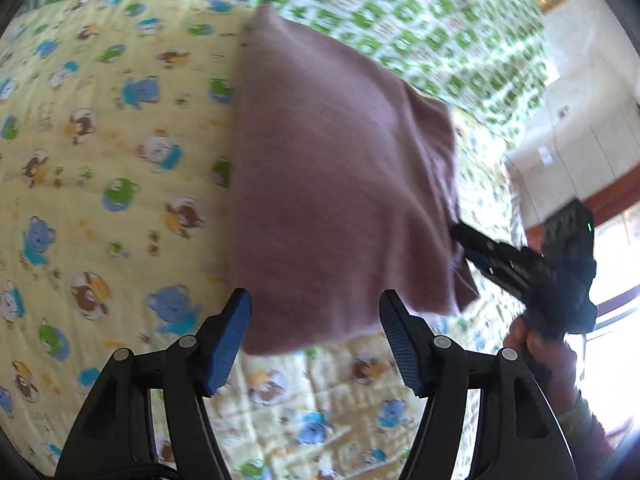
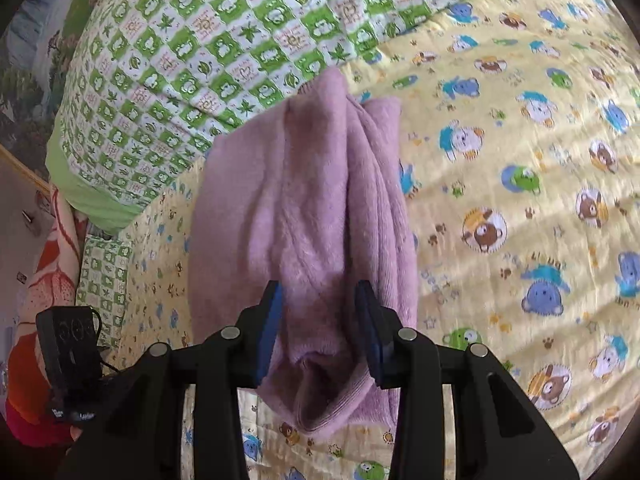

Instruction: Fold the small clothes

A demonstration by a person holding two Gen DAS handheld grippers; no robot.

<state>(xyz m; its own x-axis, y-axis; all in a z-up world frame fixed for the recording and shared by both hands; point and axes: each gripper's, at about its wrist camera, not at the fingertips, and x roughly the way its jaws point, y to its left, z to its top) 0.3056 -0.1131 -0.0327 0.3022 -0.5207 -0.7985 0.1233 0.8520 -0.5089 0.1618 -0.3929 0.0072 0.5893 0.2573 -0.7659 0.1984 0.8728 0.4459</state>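
A small mauve-pink fleece garment [image 1: 336, 184] hangs lifted above the yellow bear-print quilt [image 1: 100, 168]. My left gripper [image 1: 316, 320] is open, its blue pads just below the garment's lower edge, holding nothing. My right gripper [image 2: 320, 320] is shut on a bunched edge of the garment [image 2: 304, 216], which drapes away from it in folds. In the left wrist view the right gripper [image 1: 460, 236] grips the garment's right side, held by a hand [image 1: 536, 344].
A green-and-white checked quilt [image 2: 208, 48] lies at the far side of the bed. The bed edge, an orange-patterned cloth [image 2: 44, 280] and the floor are to the left in the right wrist view. A white cabinet [image 1: 576, 136] stands beyond the bed.
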